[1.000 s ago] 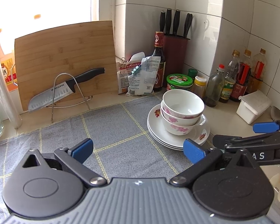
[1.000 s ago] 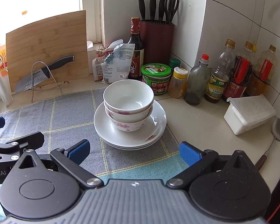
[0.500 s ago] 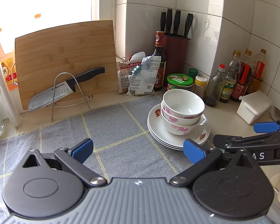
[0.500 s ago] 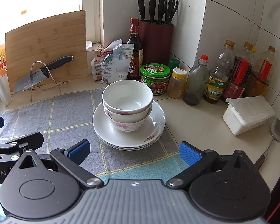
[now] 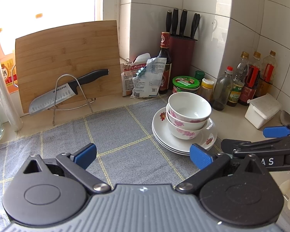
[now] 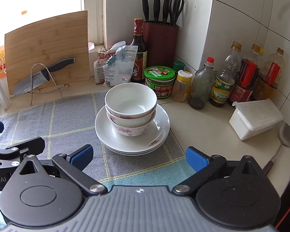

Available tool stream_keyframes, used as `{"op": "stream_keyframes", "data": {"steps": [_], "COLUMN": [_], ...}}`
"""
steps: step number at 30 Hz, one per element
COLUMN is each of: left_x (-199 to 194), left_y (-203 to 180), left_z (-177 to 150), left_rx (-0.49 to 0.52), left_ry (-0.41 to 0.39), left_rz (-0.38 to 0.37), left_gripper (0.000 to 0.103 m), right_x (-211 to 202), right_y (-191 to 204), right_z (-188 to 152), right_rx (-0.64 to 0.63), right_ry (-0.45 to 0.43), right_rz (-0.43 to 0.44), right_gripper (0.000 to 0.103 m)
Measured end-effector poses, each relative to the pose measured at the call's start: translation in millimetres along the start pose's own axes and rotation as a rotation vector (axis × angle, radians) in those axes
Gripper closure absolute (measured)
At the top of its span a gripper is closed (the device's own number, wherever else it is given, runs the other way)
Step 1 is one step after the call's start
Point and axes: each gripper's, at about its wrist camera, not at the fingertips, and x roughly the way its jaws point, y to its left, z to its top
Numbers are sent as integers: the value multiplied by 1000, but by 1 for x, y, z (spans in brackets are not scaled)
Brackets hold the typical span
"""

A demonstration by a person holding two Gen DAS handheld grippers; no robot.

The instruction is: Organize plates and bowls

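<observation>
Two white bowls (image 6: 130, 104) with pink flowers, nested upright, centred on stacked white plates (image 6: 132, 137). All straight ahead of the right claw (image 6: 138, 157), between its spread fingers, clear of them. Ahead and right of the left claw (image 5: 143, 153).

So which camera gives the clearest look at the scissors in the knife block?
The right wrist view: the scissors show both black handle loops above the knife block. In the left wrist view the scissors appear edge-on, looking like one more dark handle.
</observation>
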Motion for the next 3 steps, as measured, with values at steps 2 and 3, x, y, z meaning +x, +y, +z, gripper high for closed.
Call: {"op": "stream_keyframes", "data": {"steps": [2,3], "left_x": [0,0], "left_y": [0,-1], "left_z": [0,0], "left_rx": [1,2], "left_ry": [-1,-2], "left_rz": [-1,-3], "left_gripper": [1,1], "right_x": [-1,-1], "right_y": [0,0], "right_z": [0,0], "right_rx": [2,3], "right_ry": [0,0], "right_rz": [-2,-4], "right_gripper": [0,0]}}
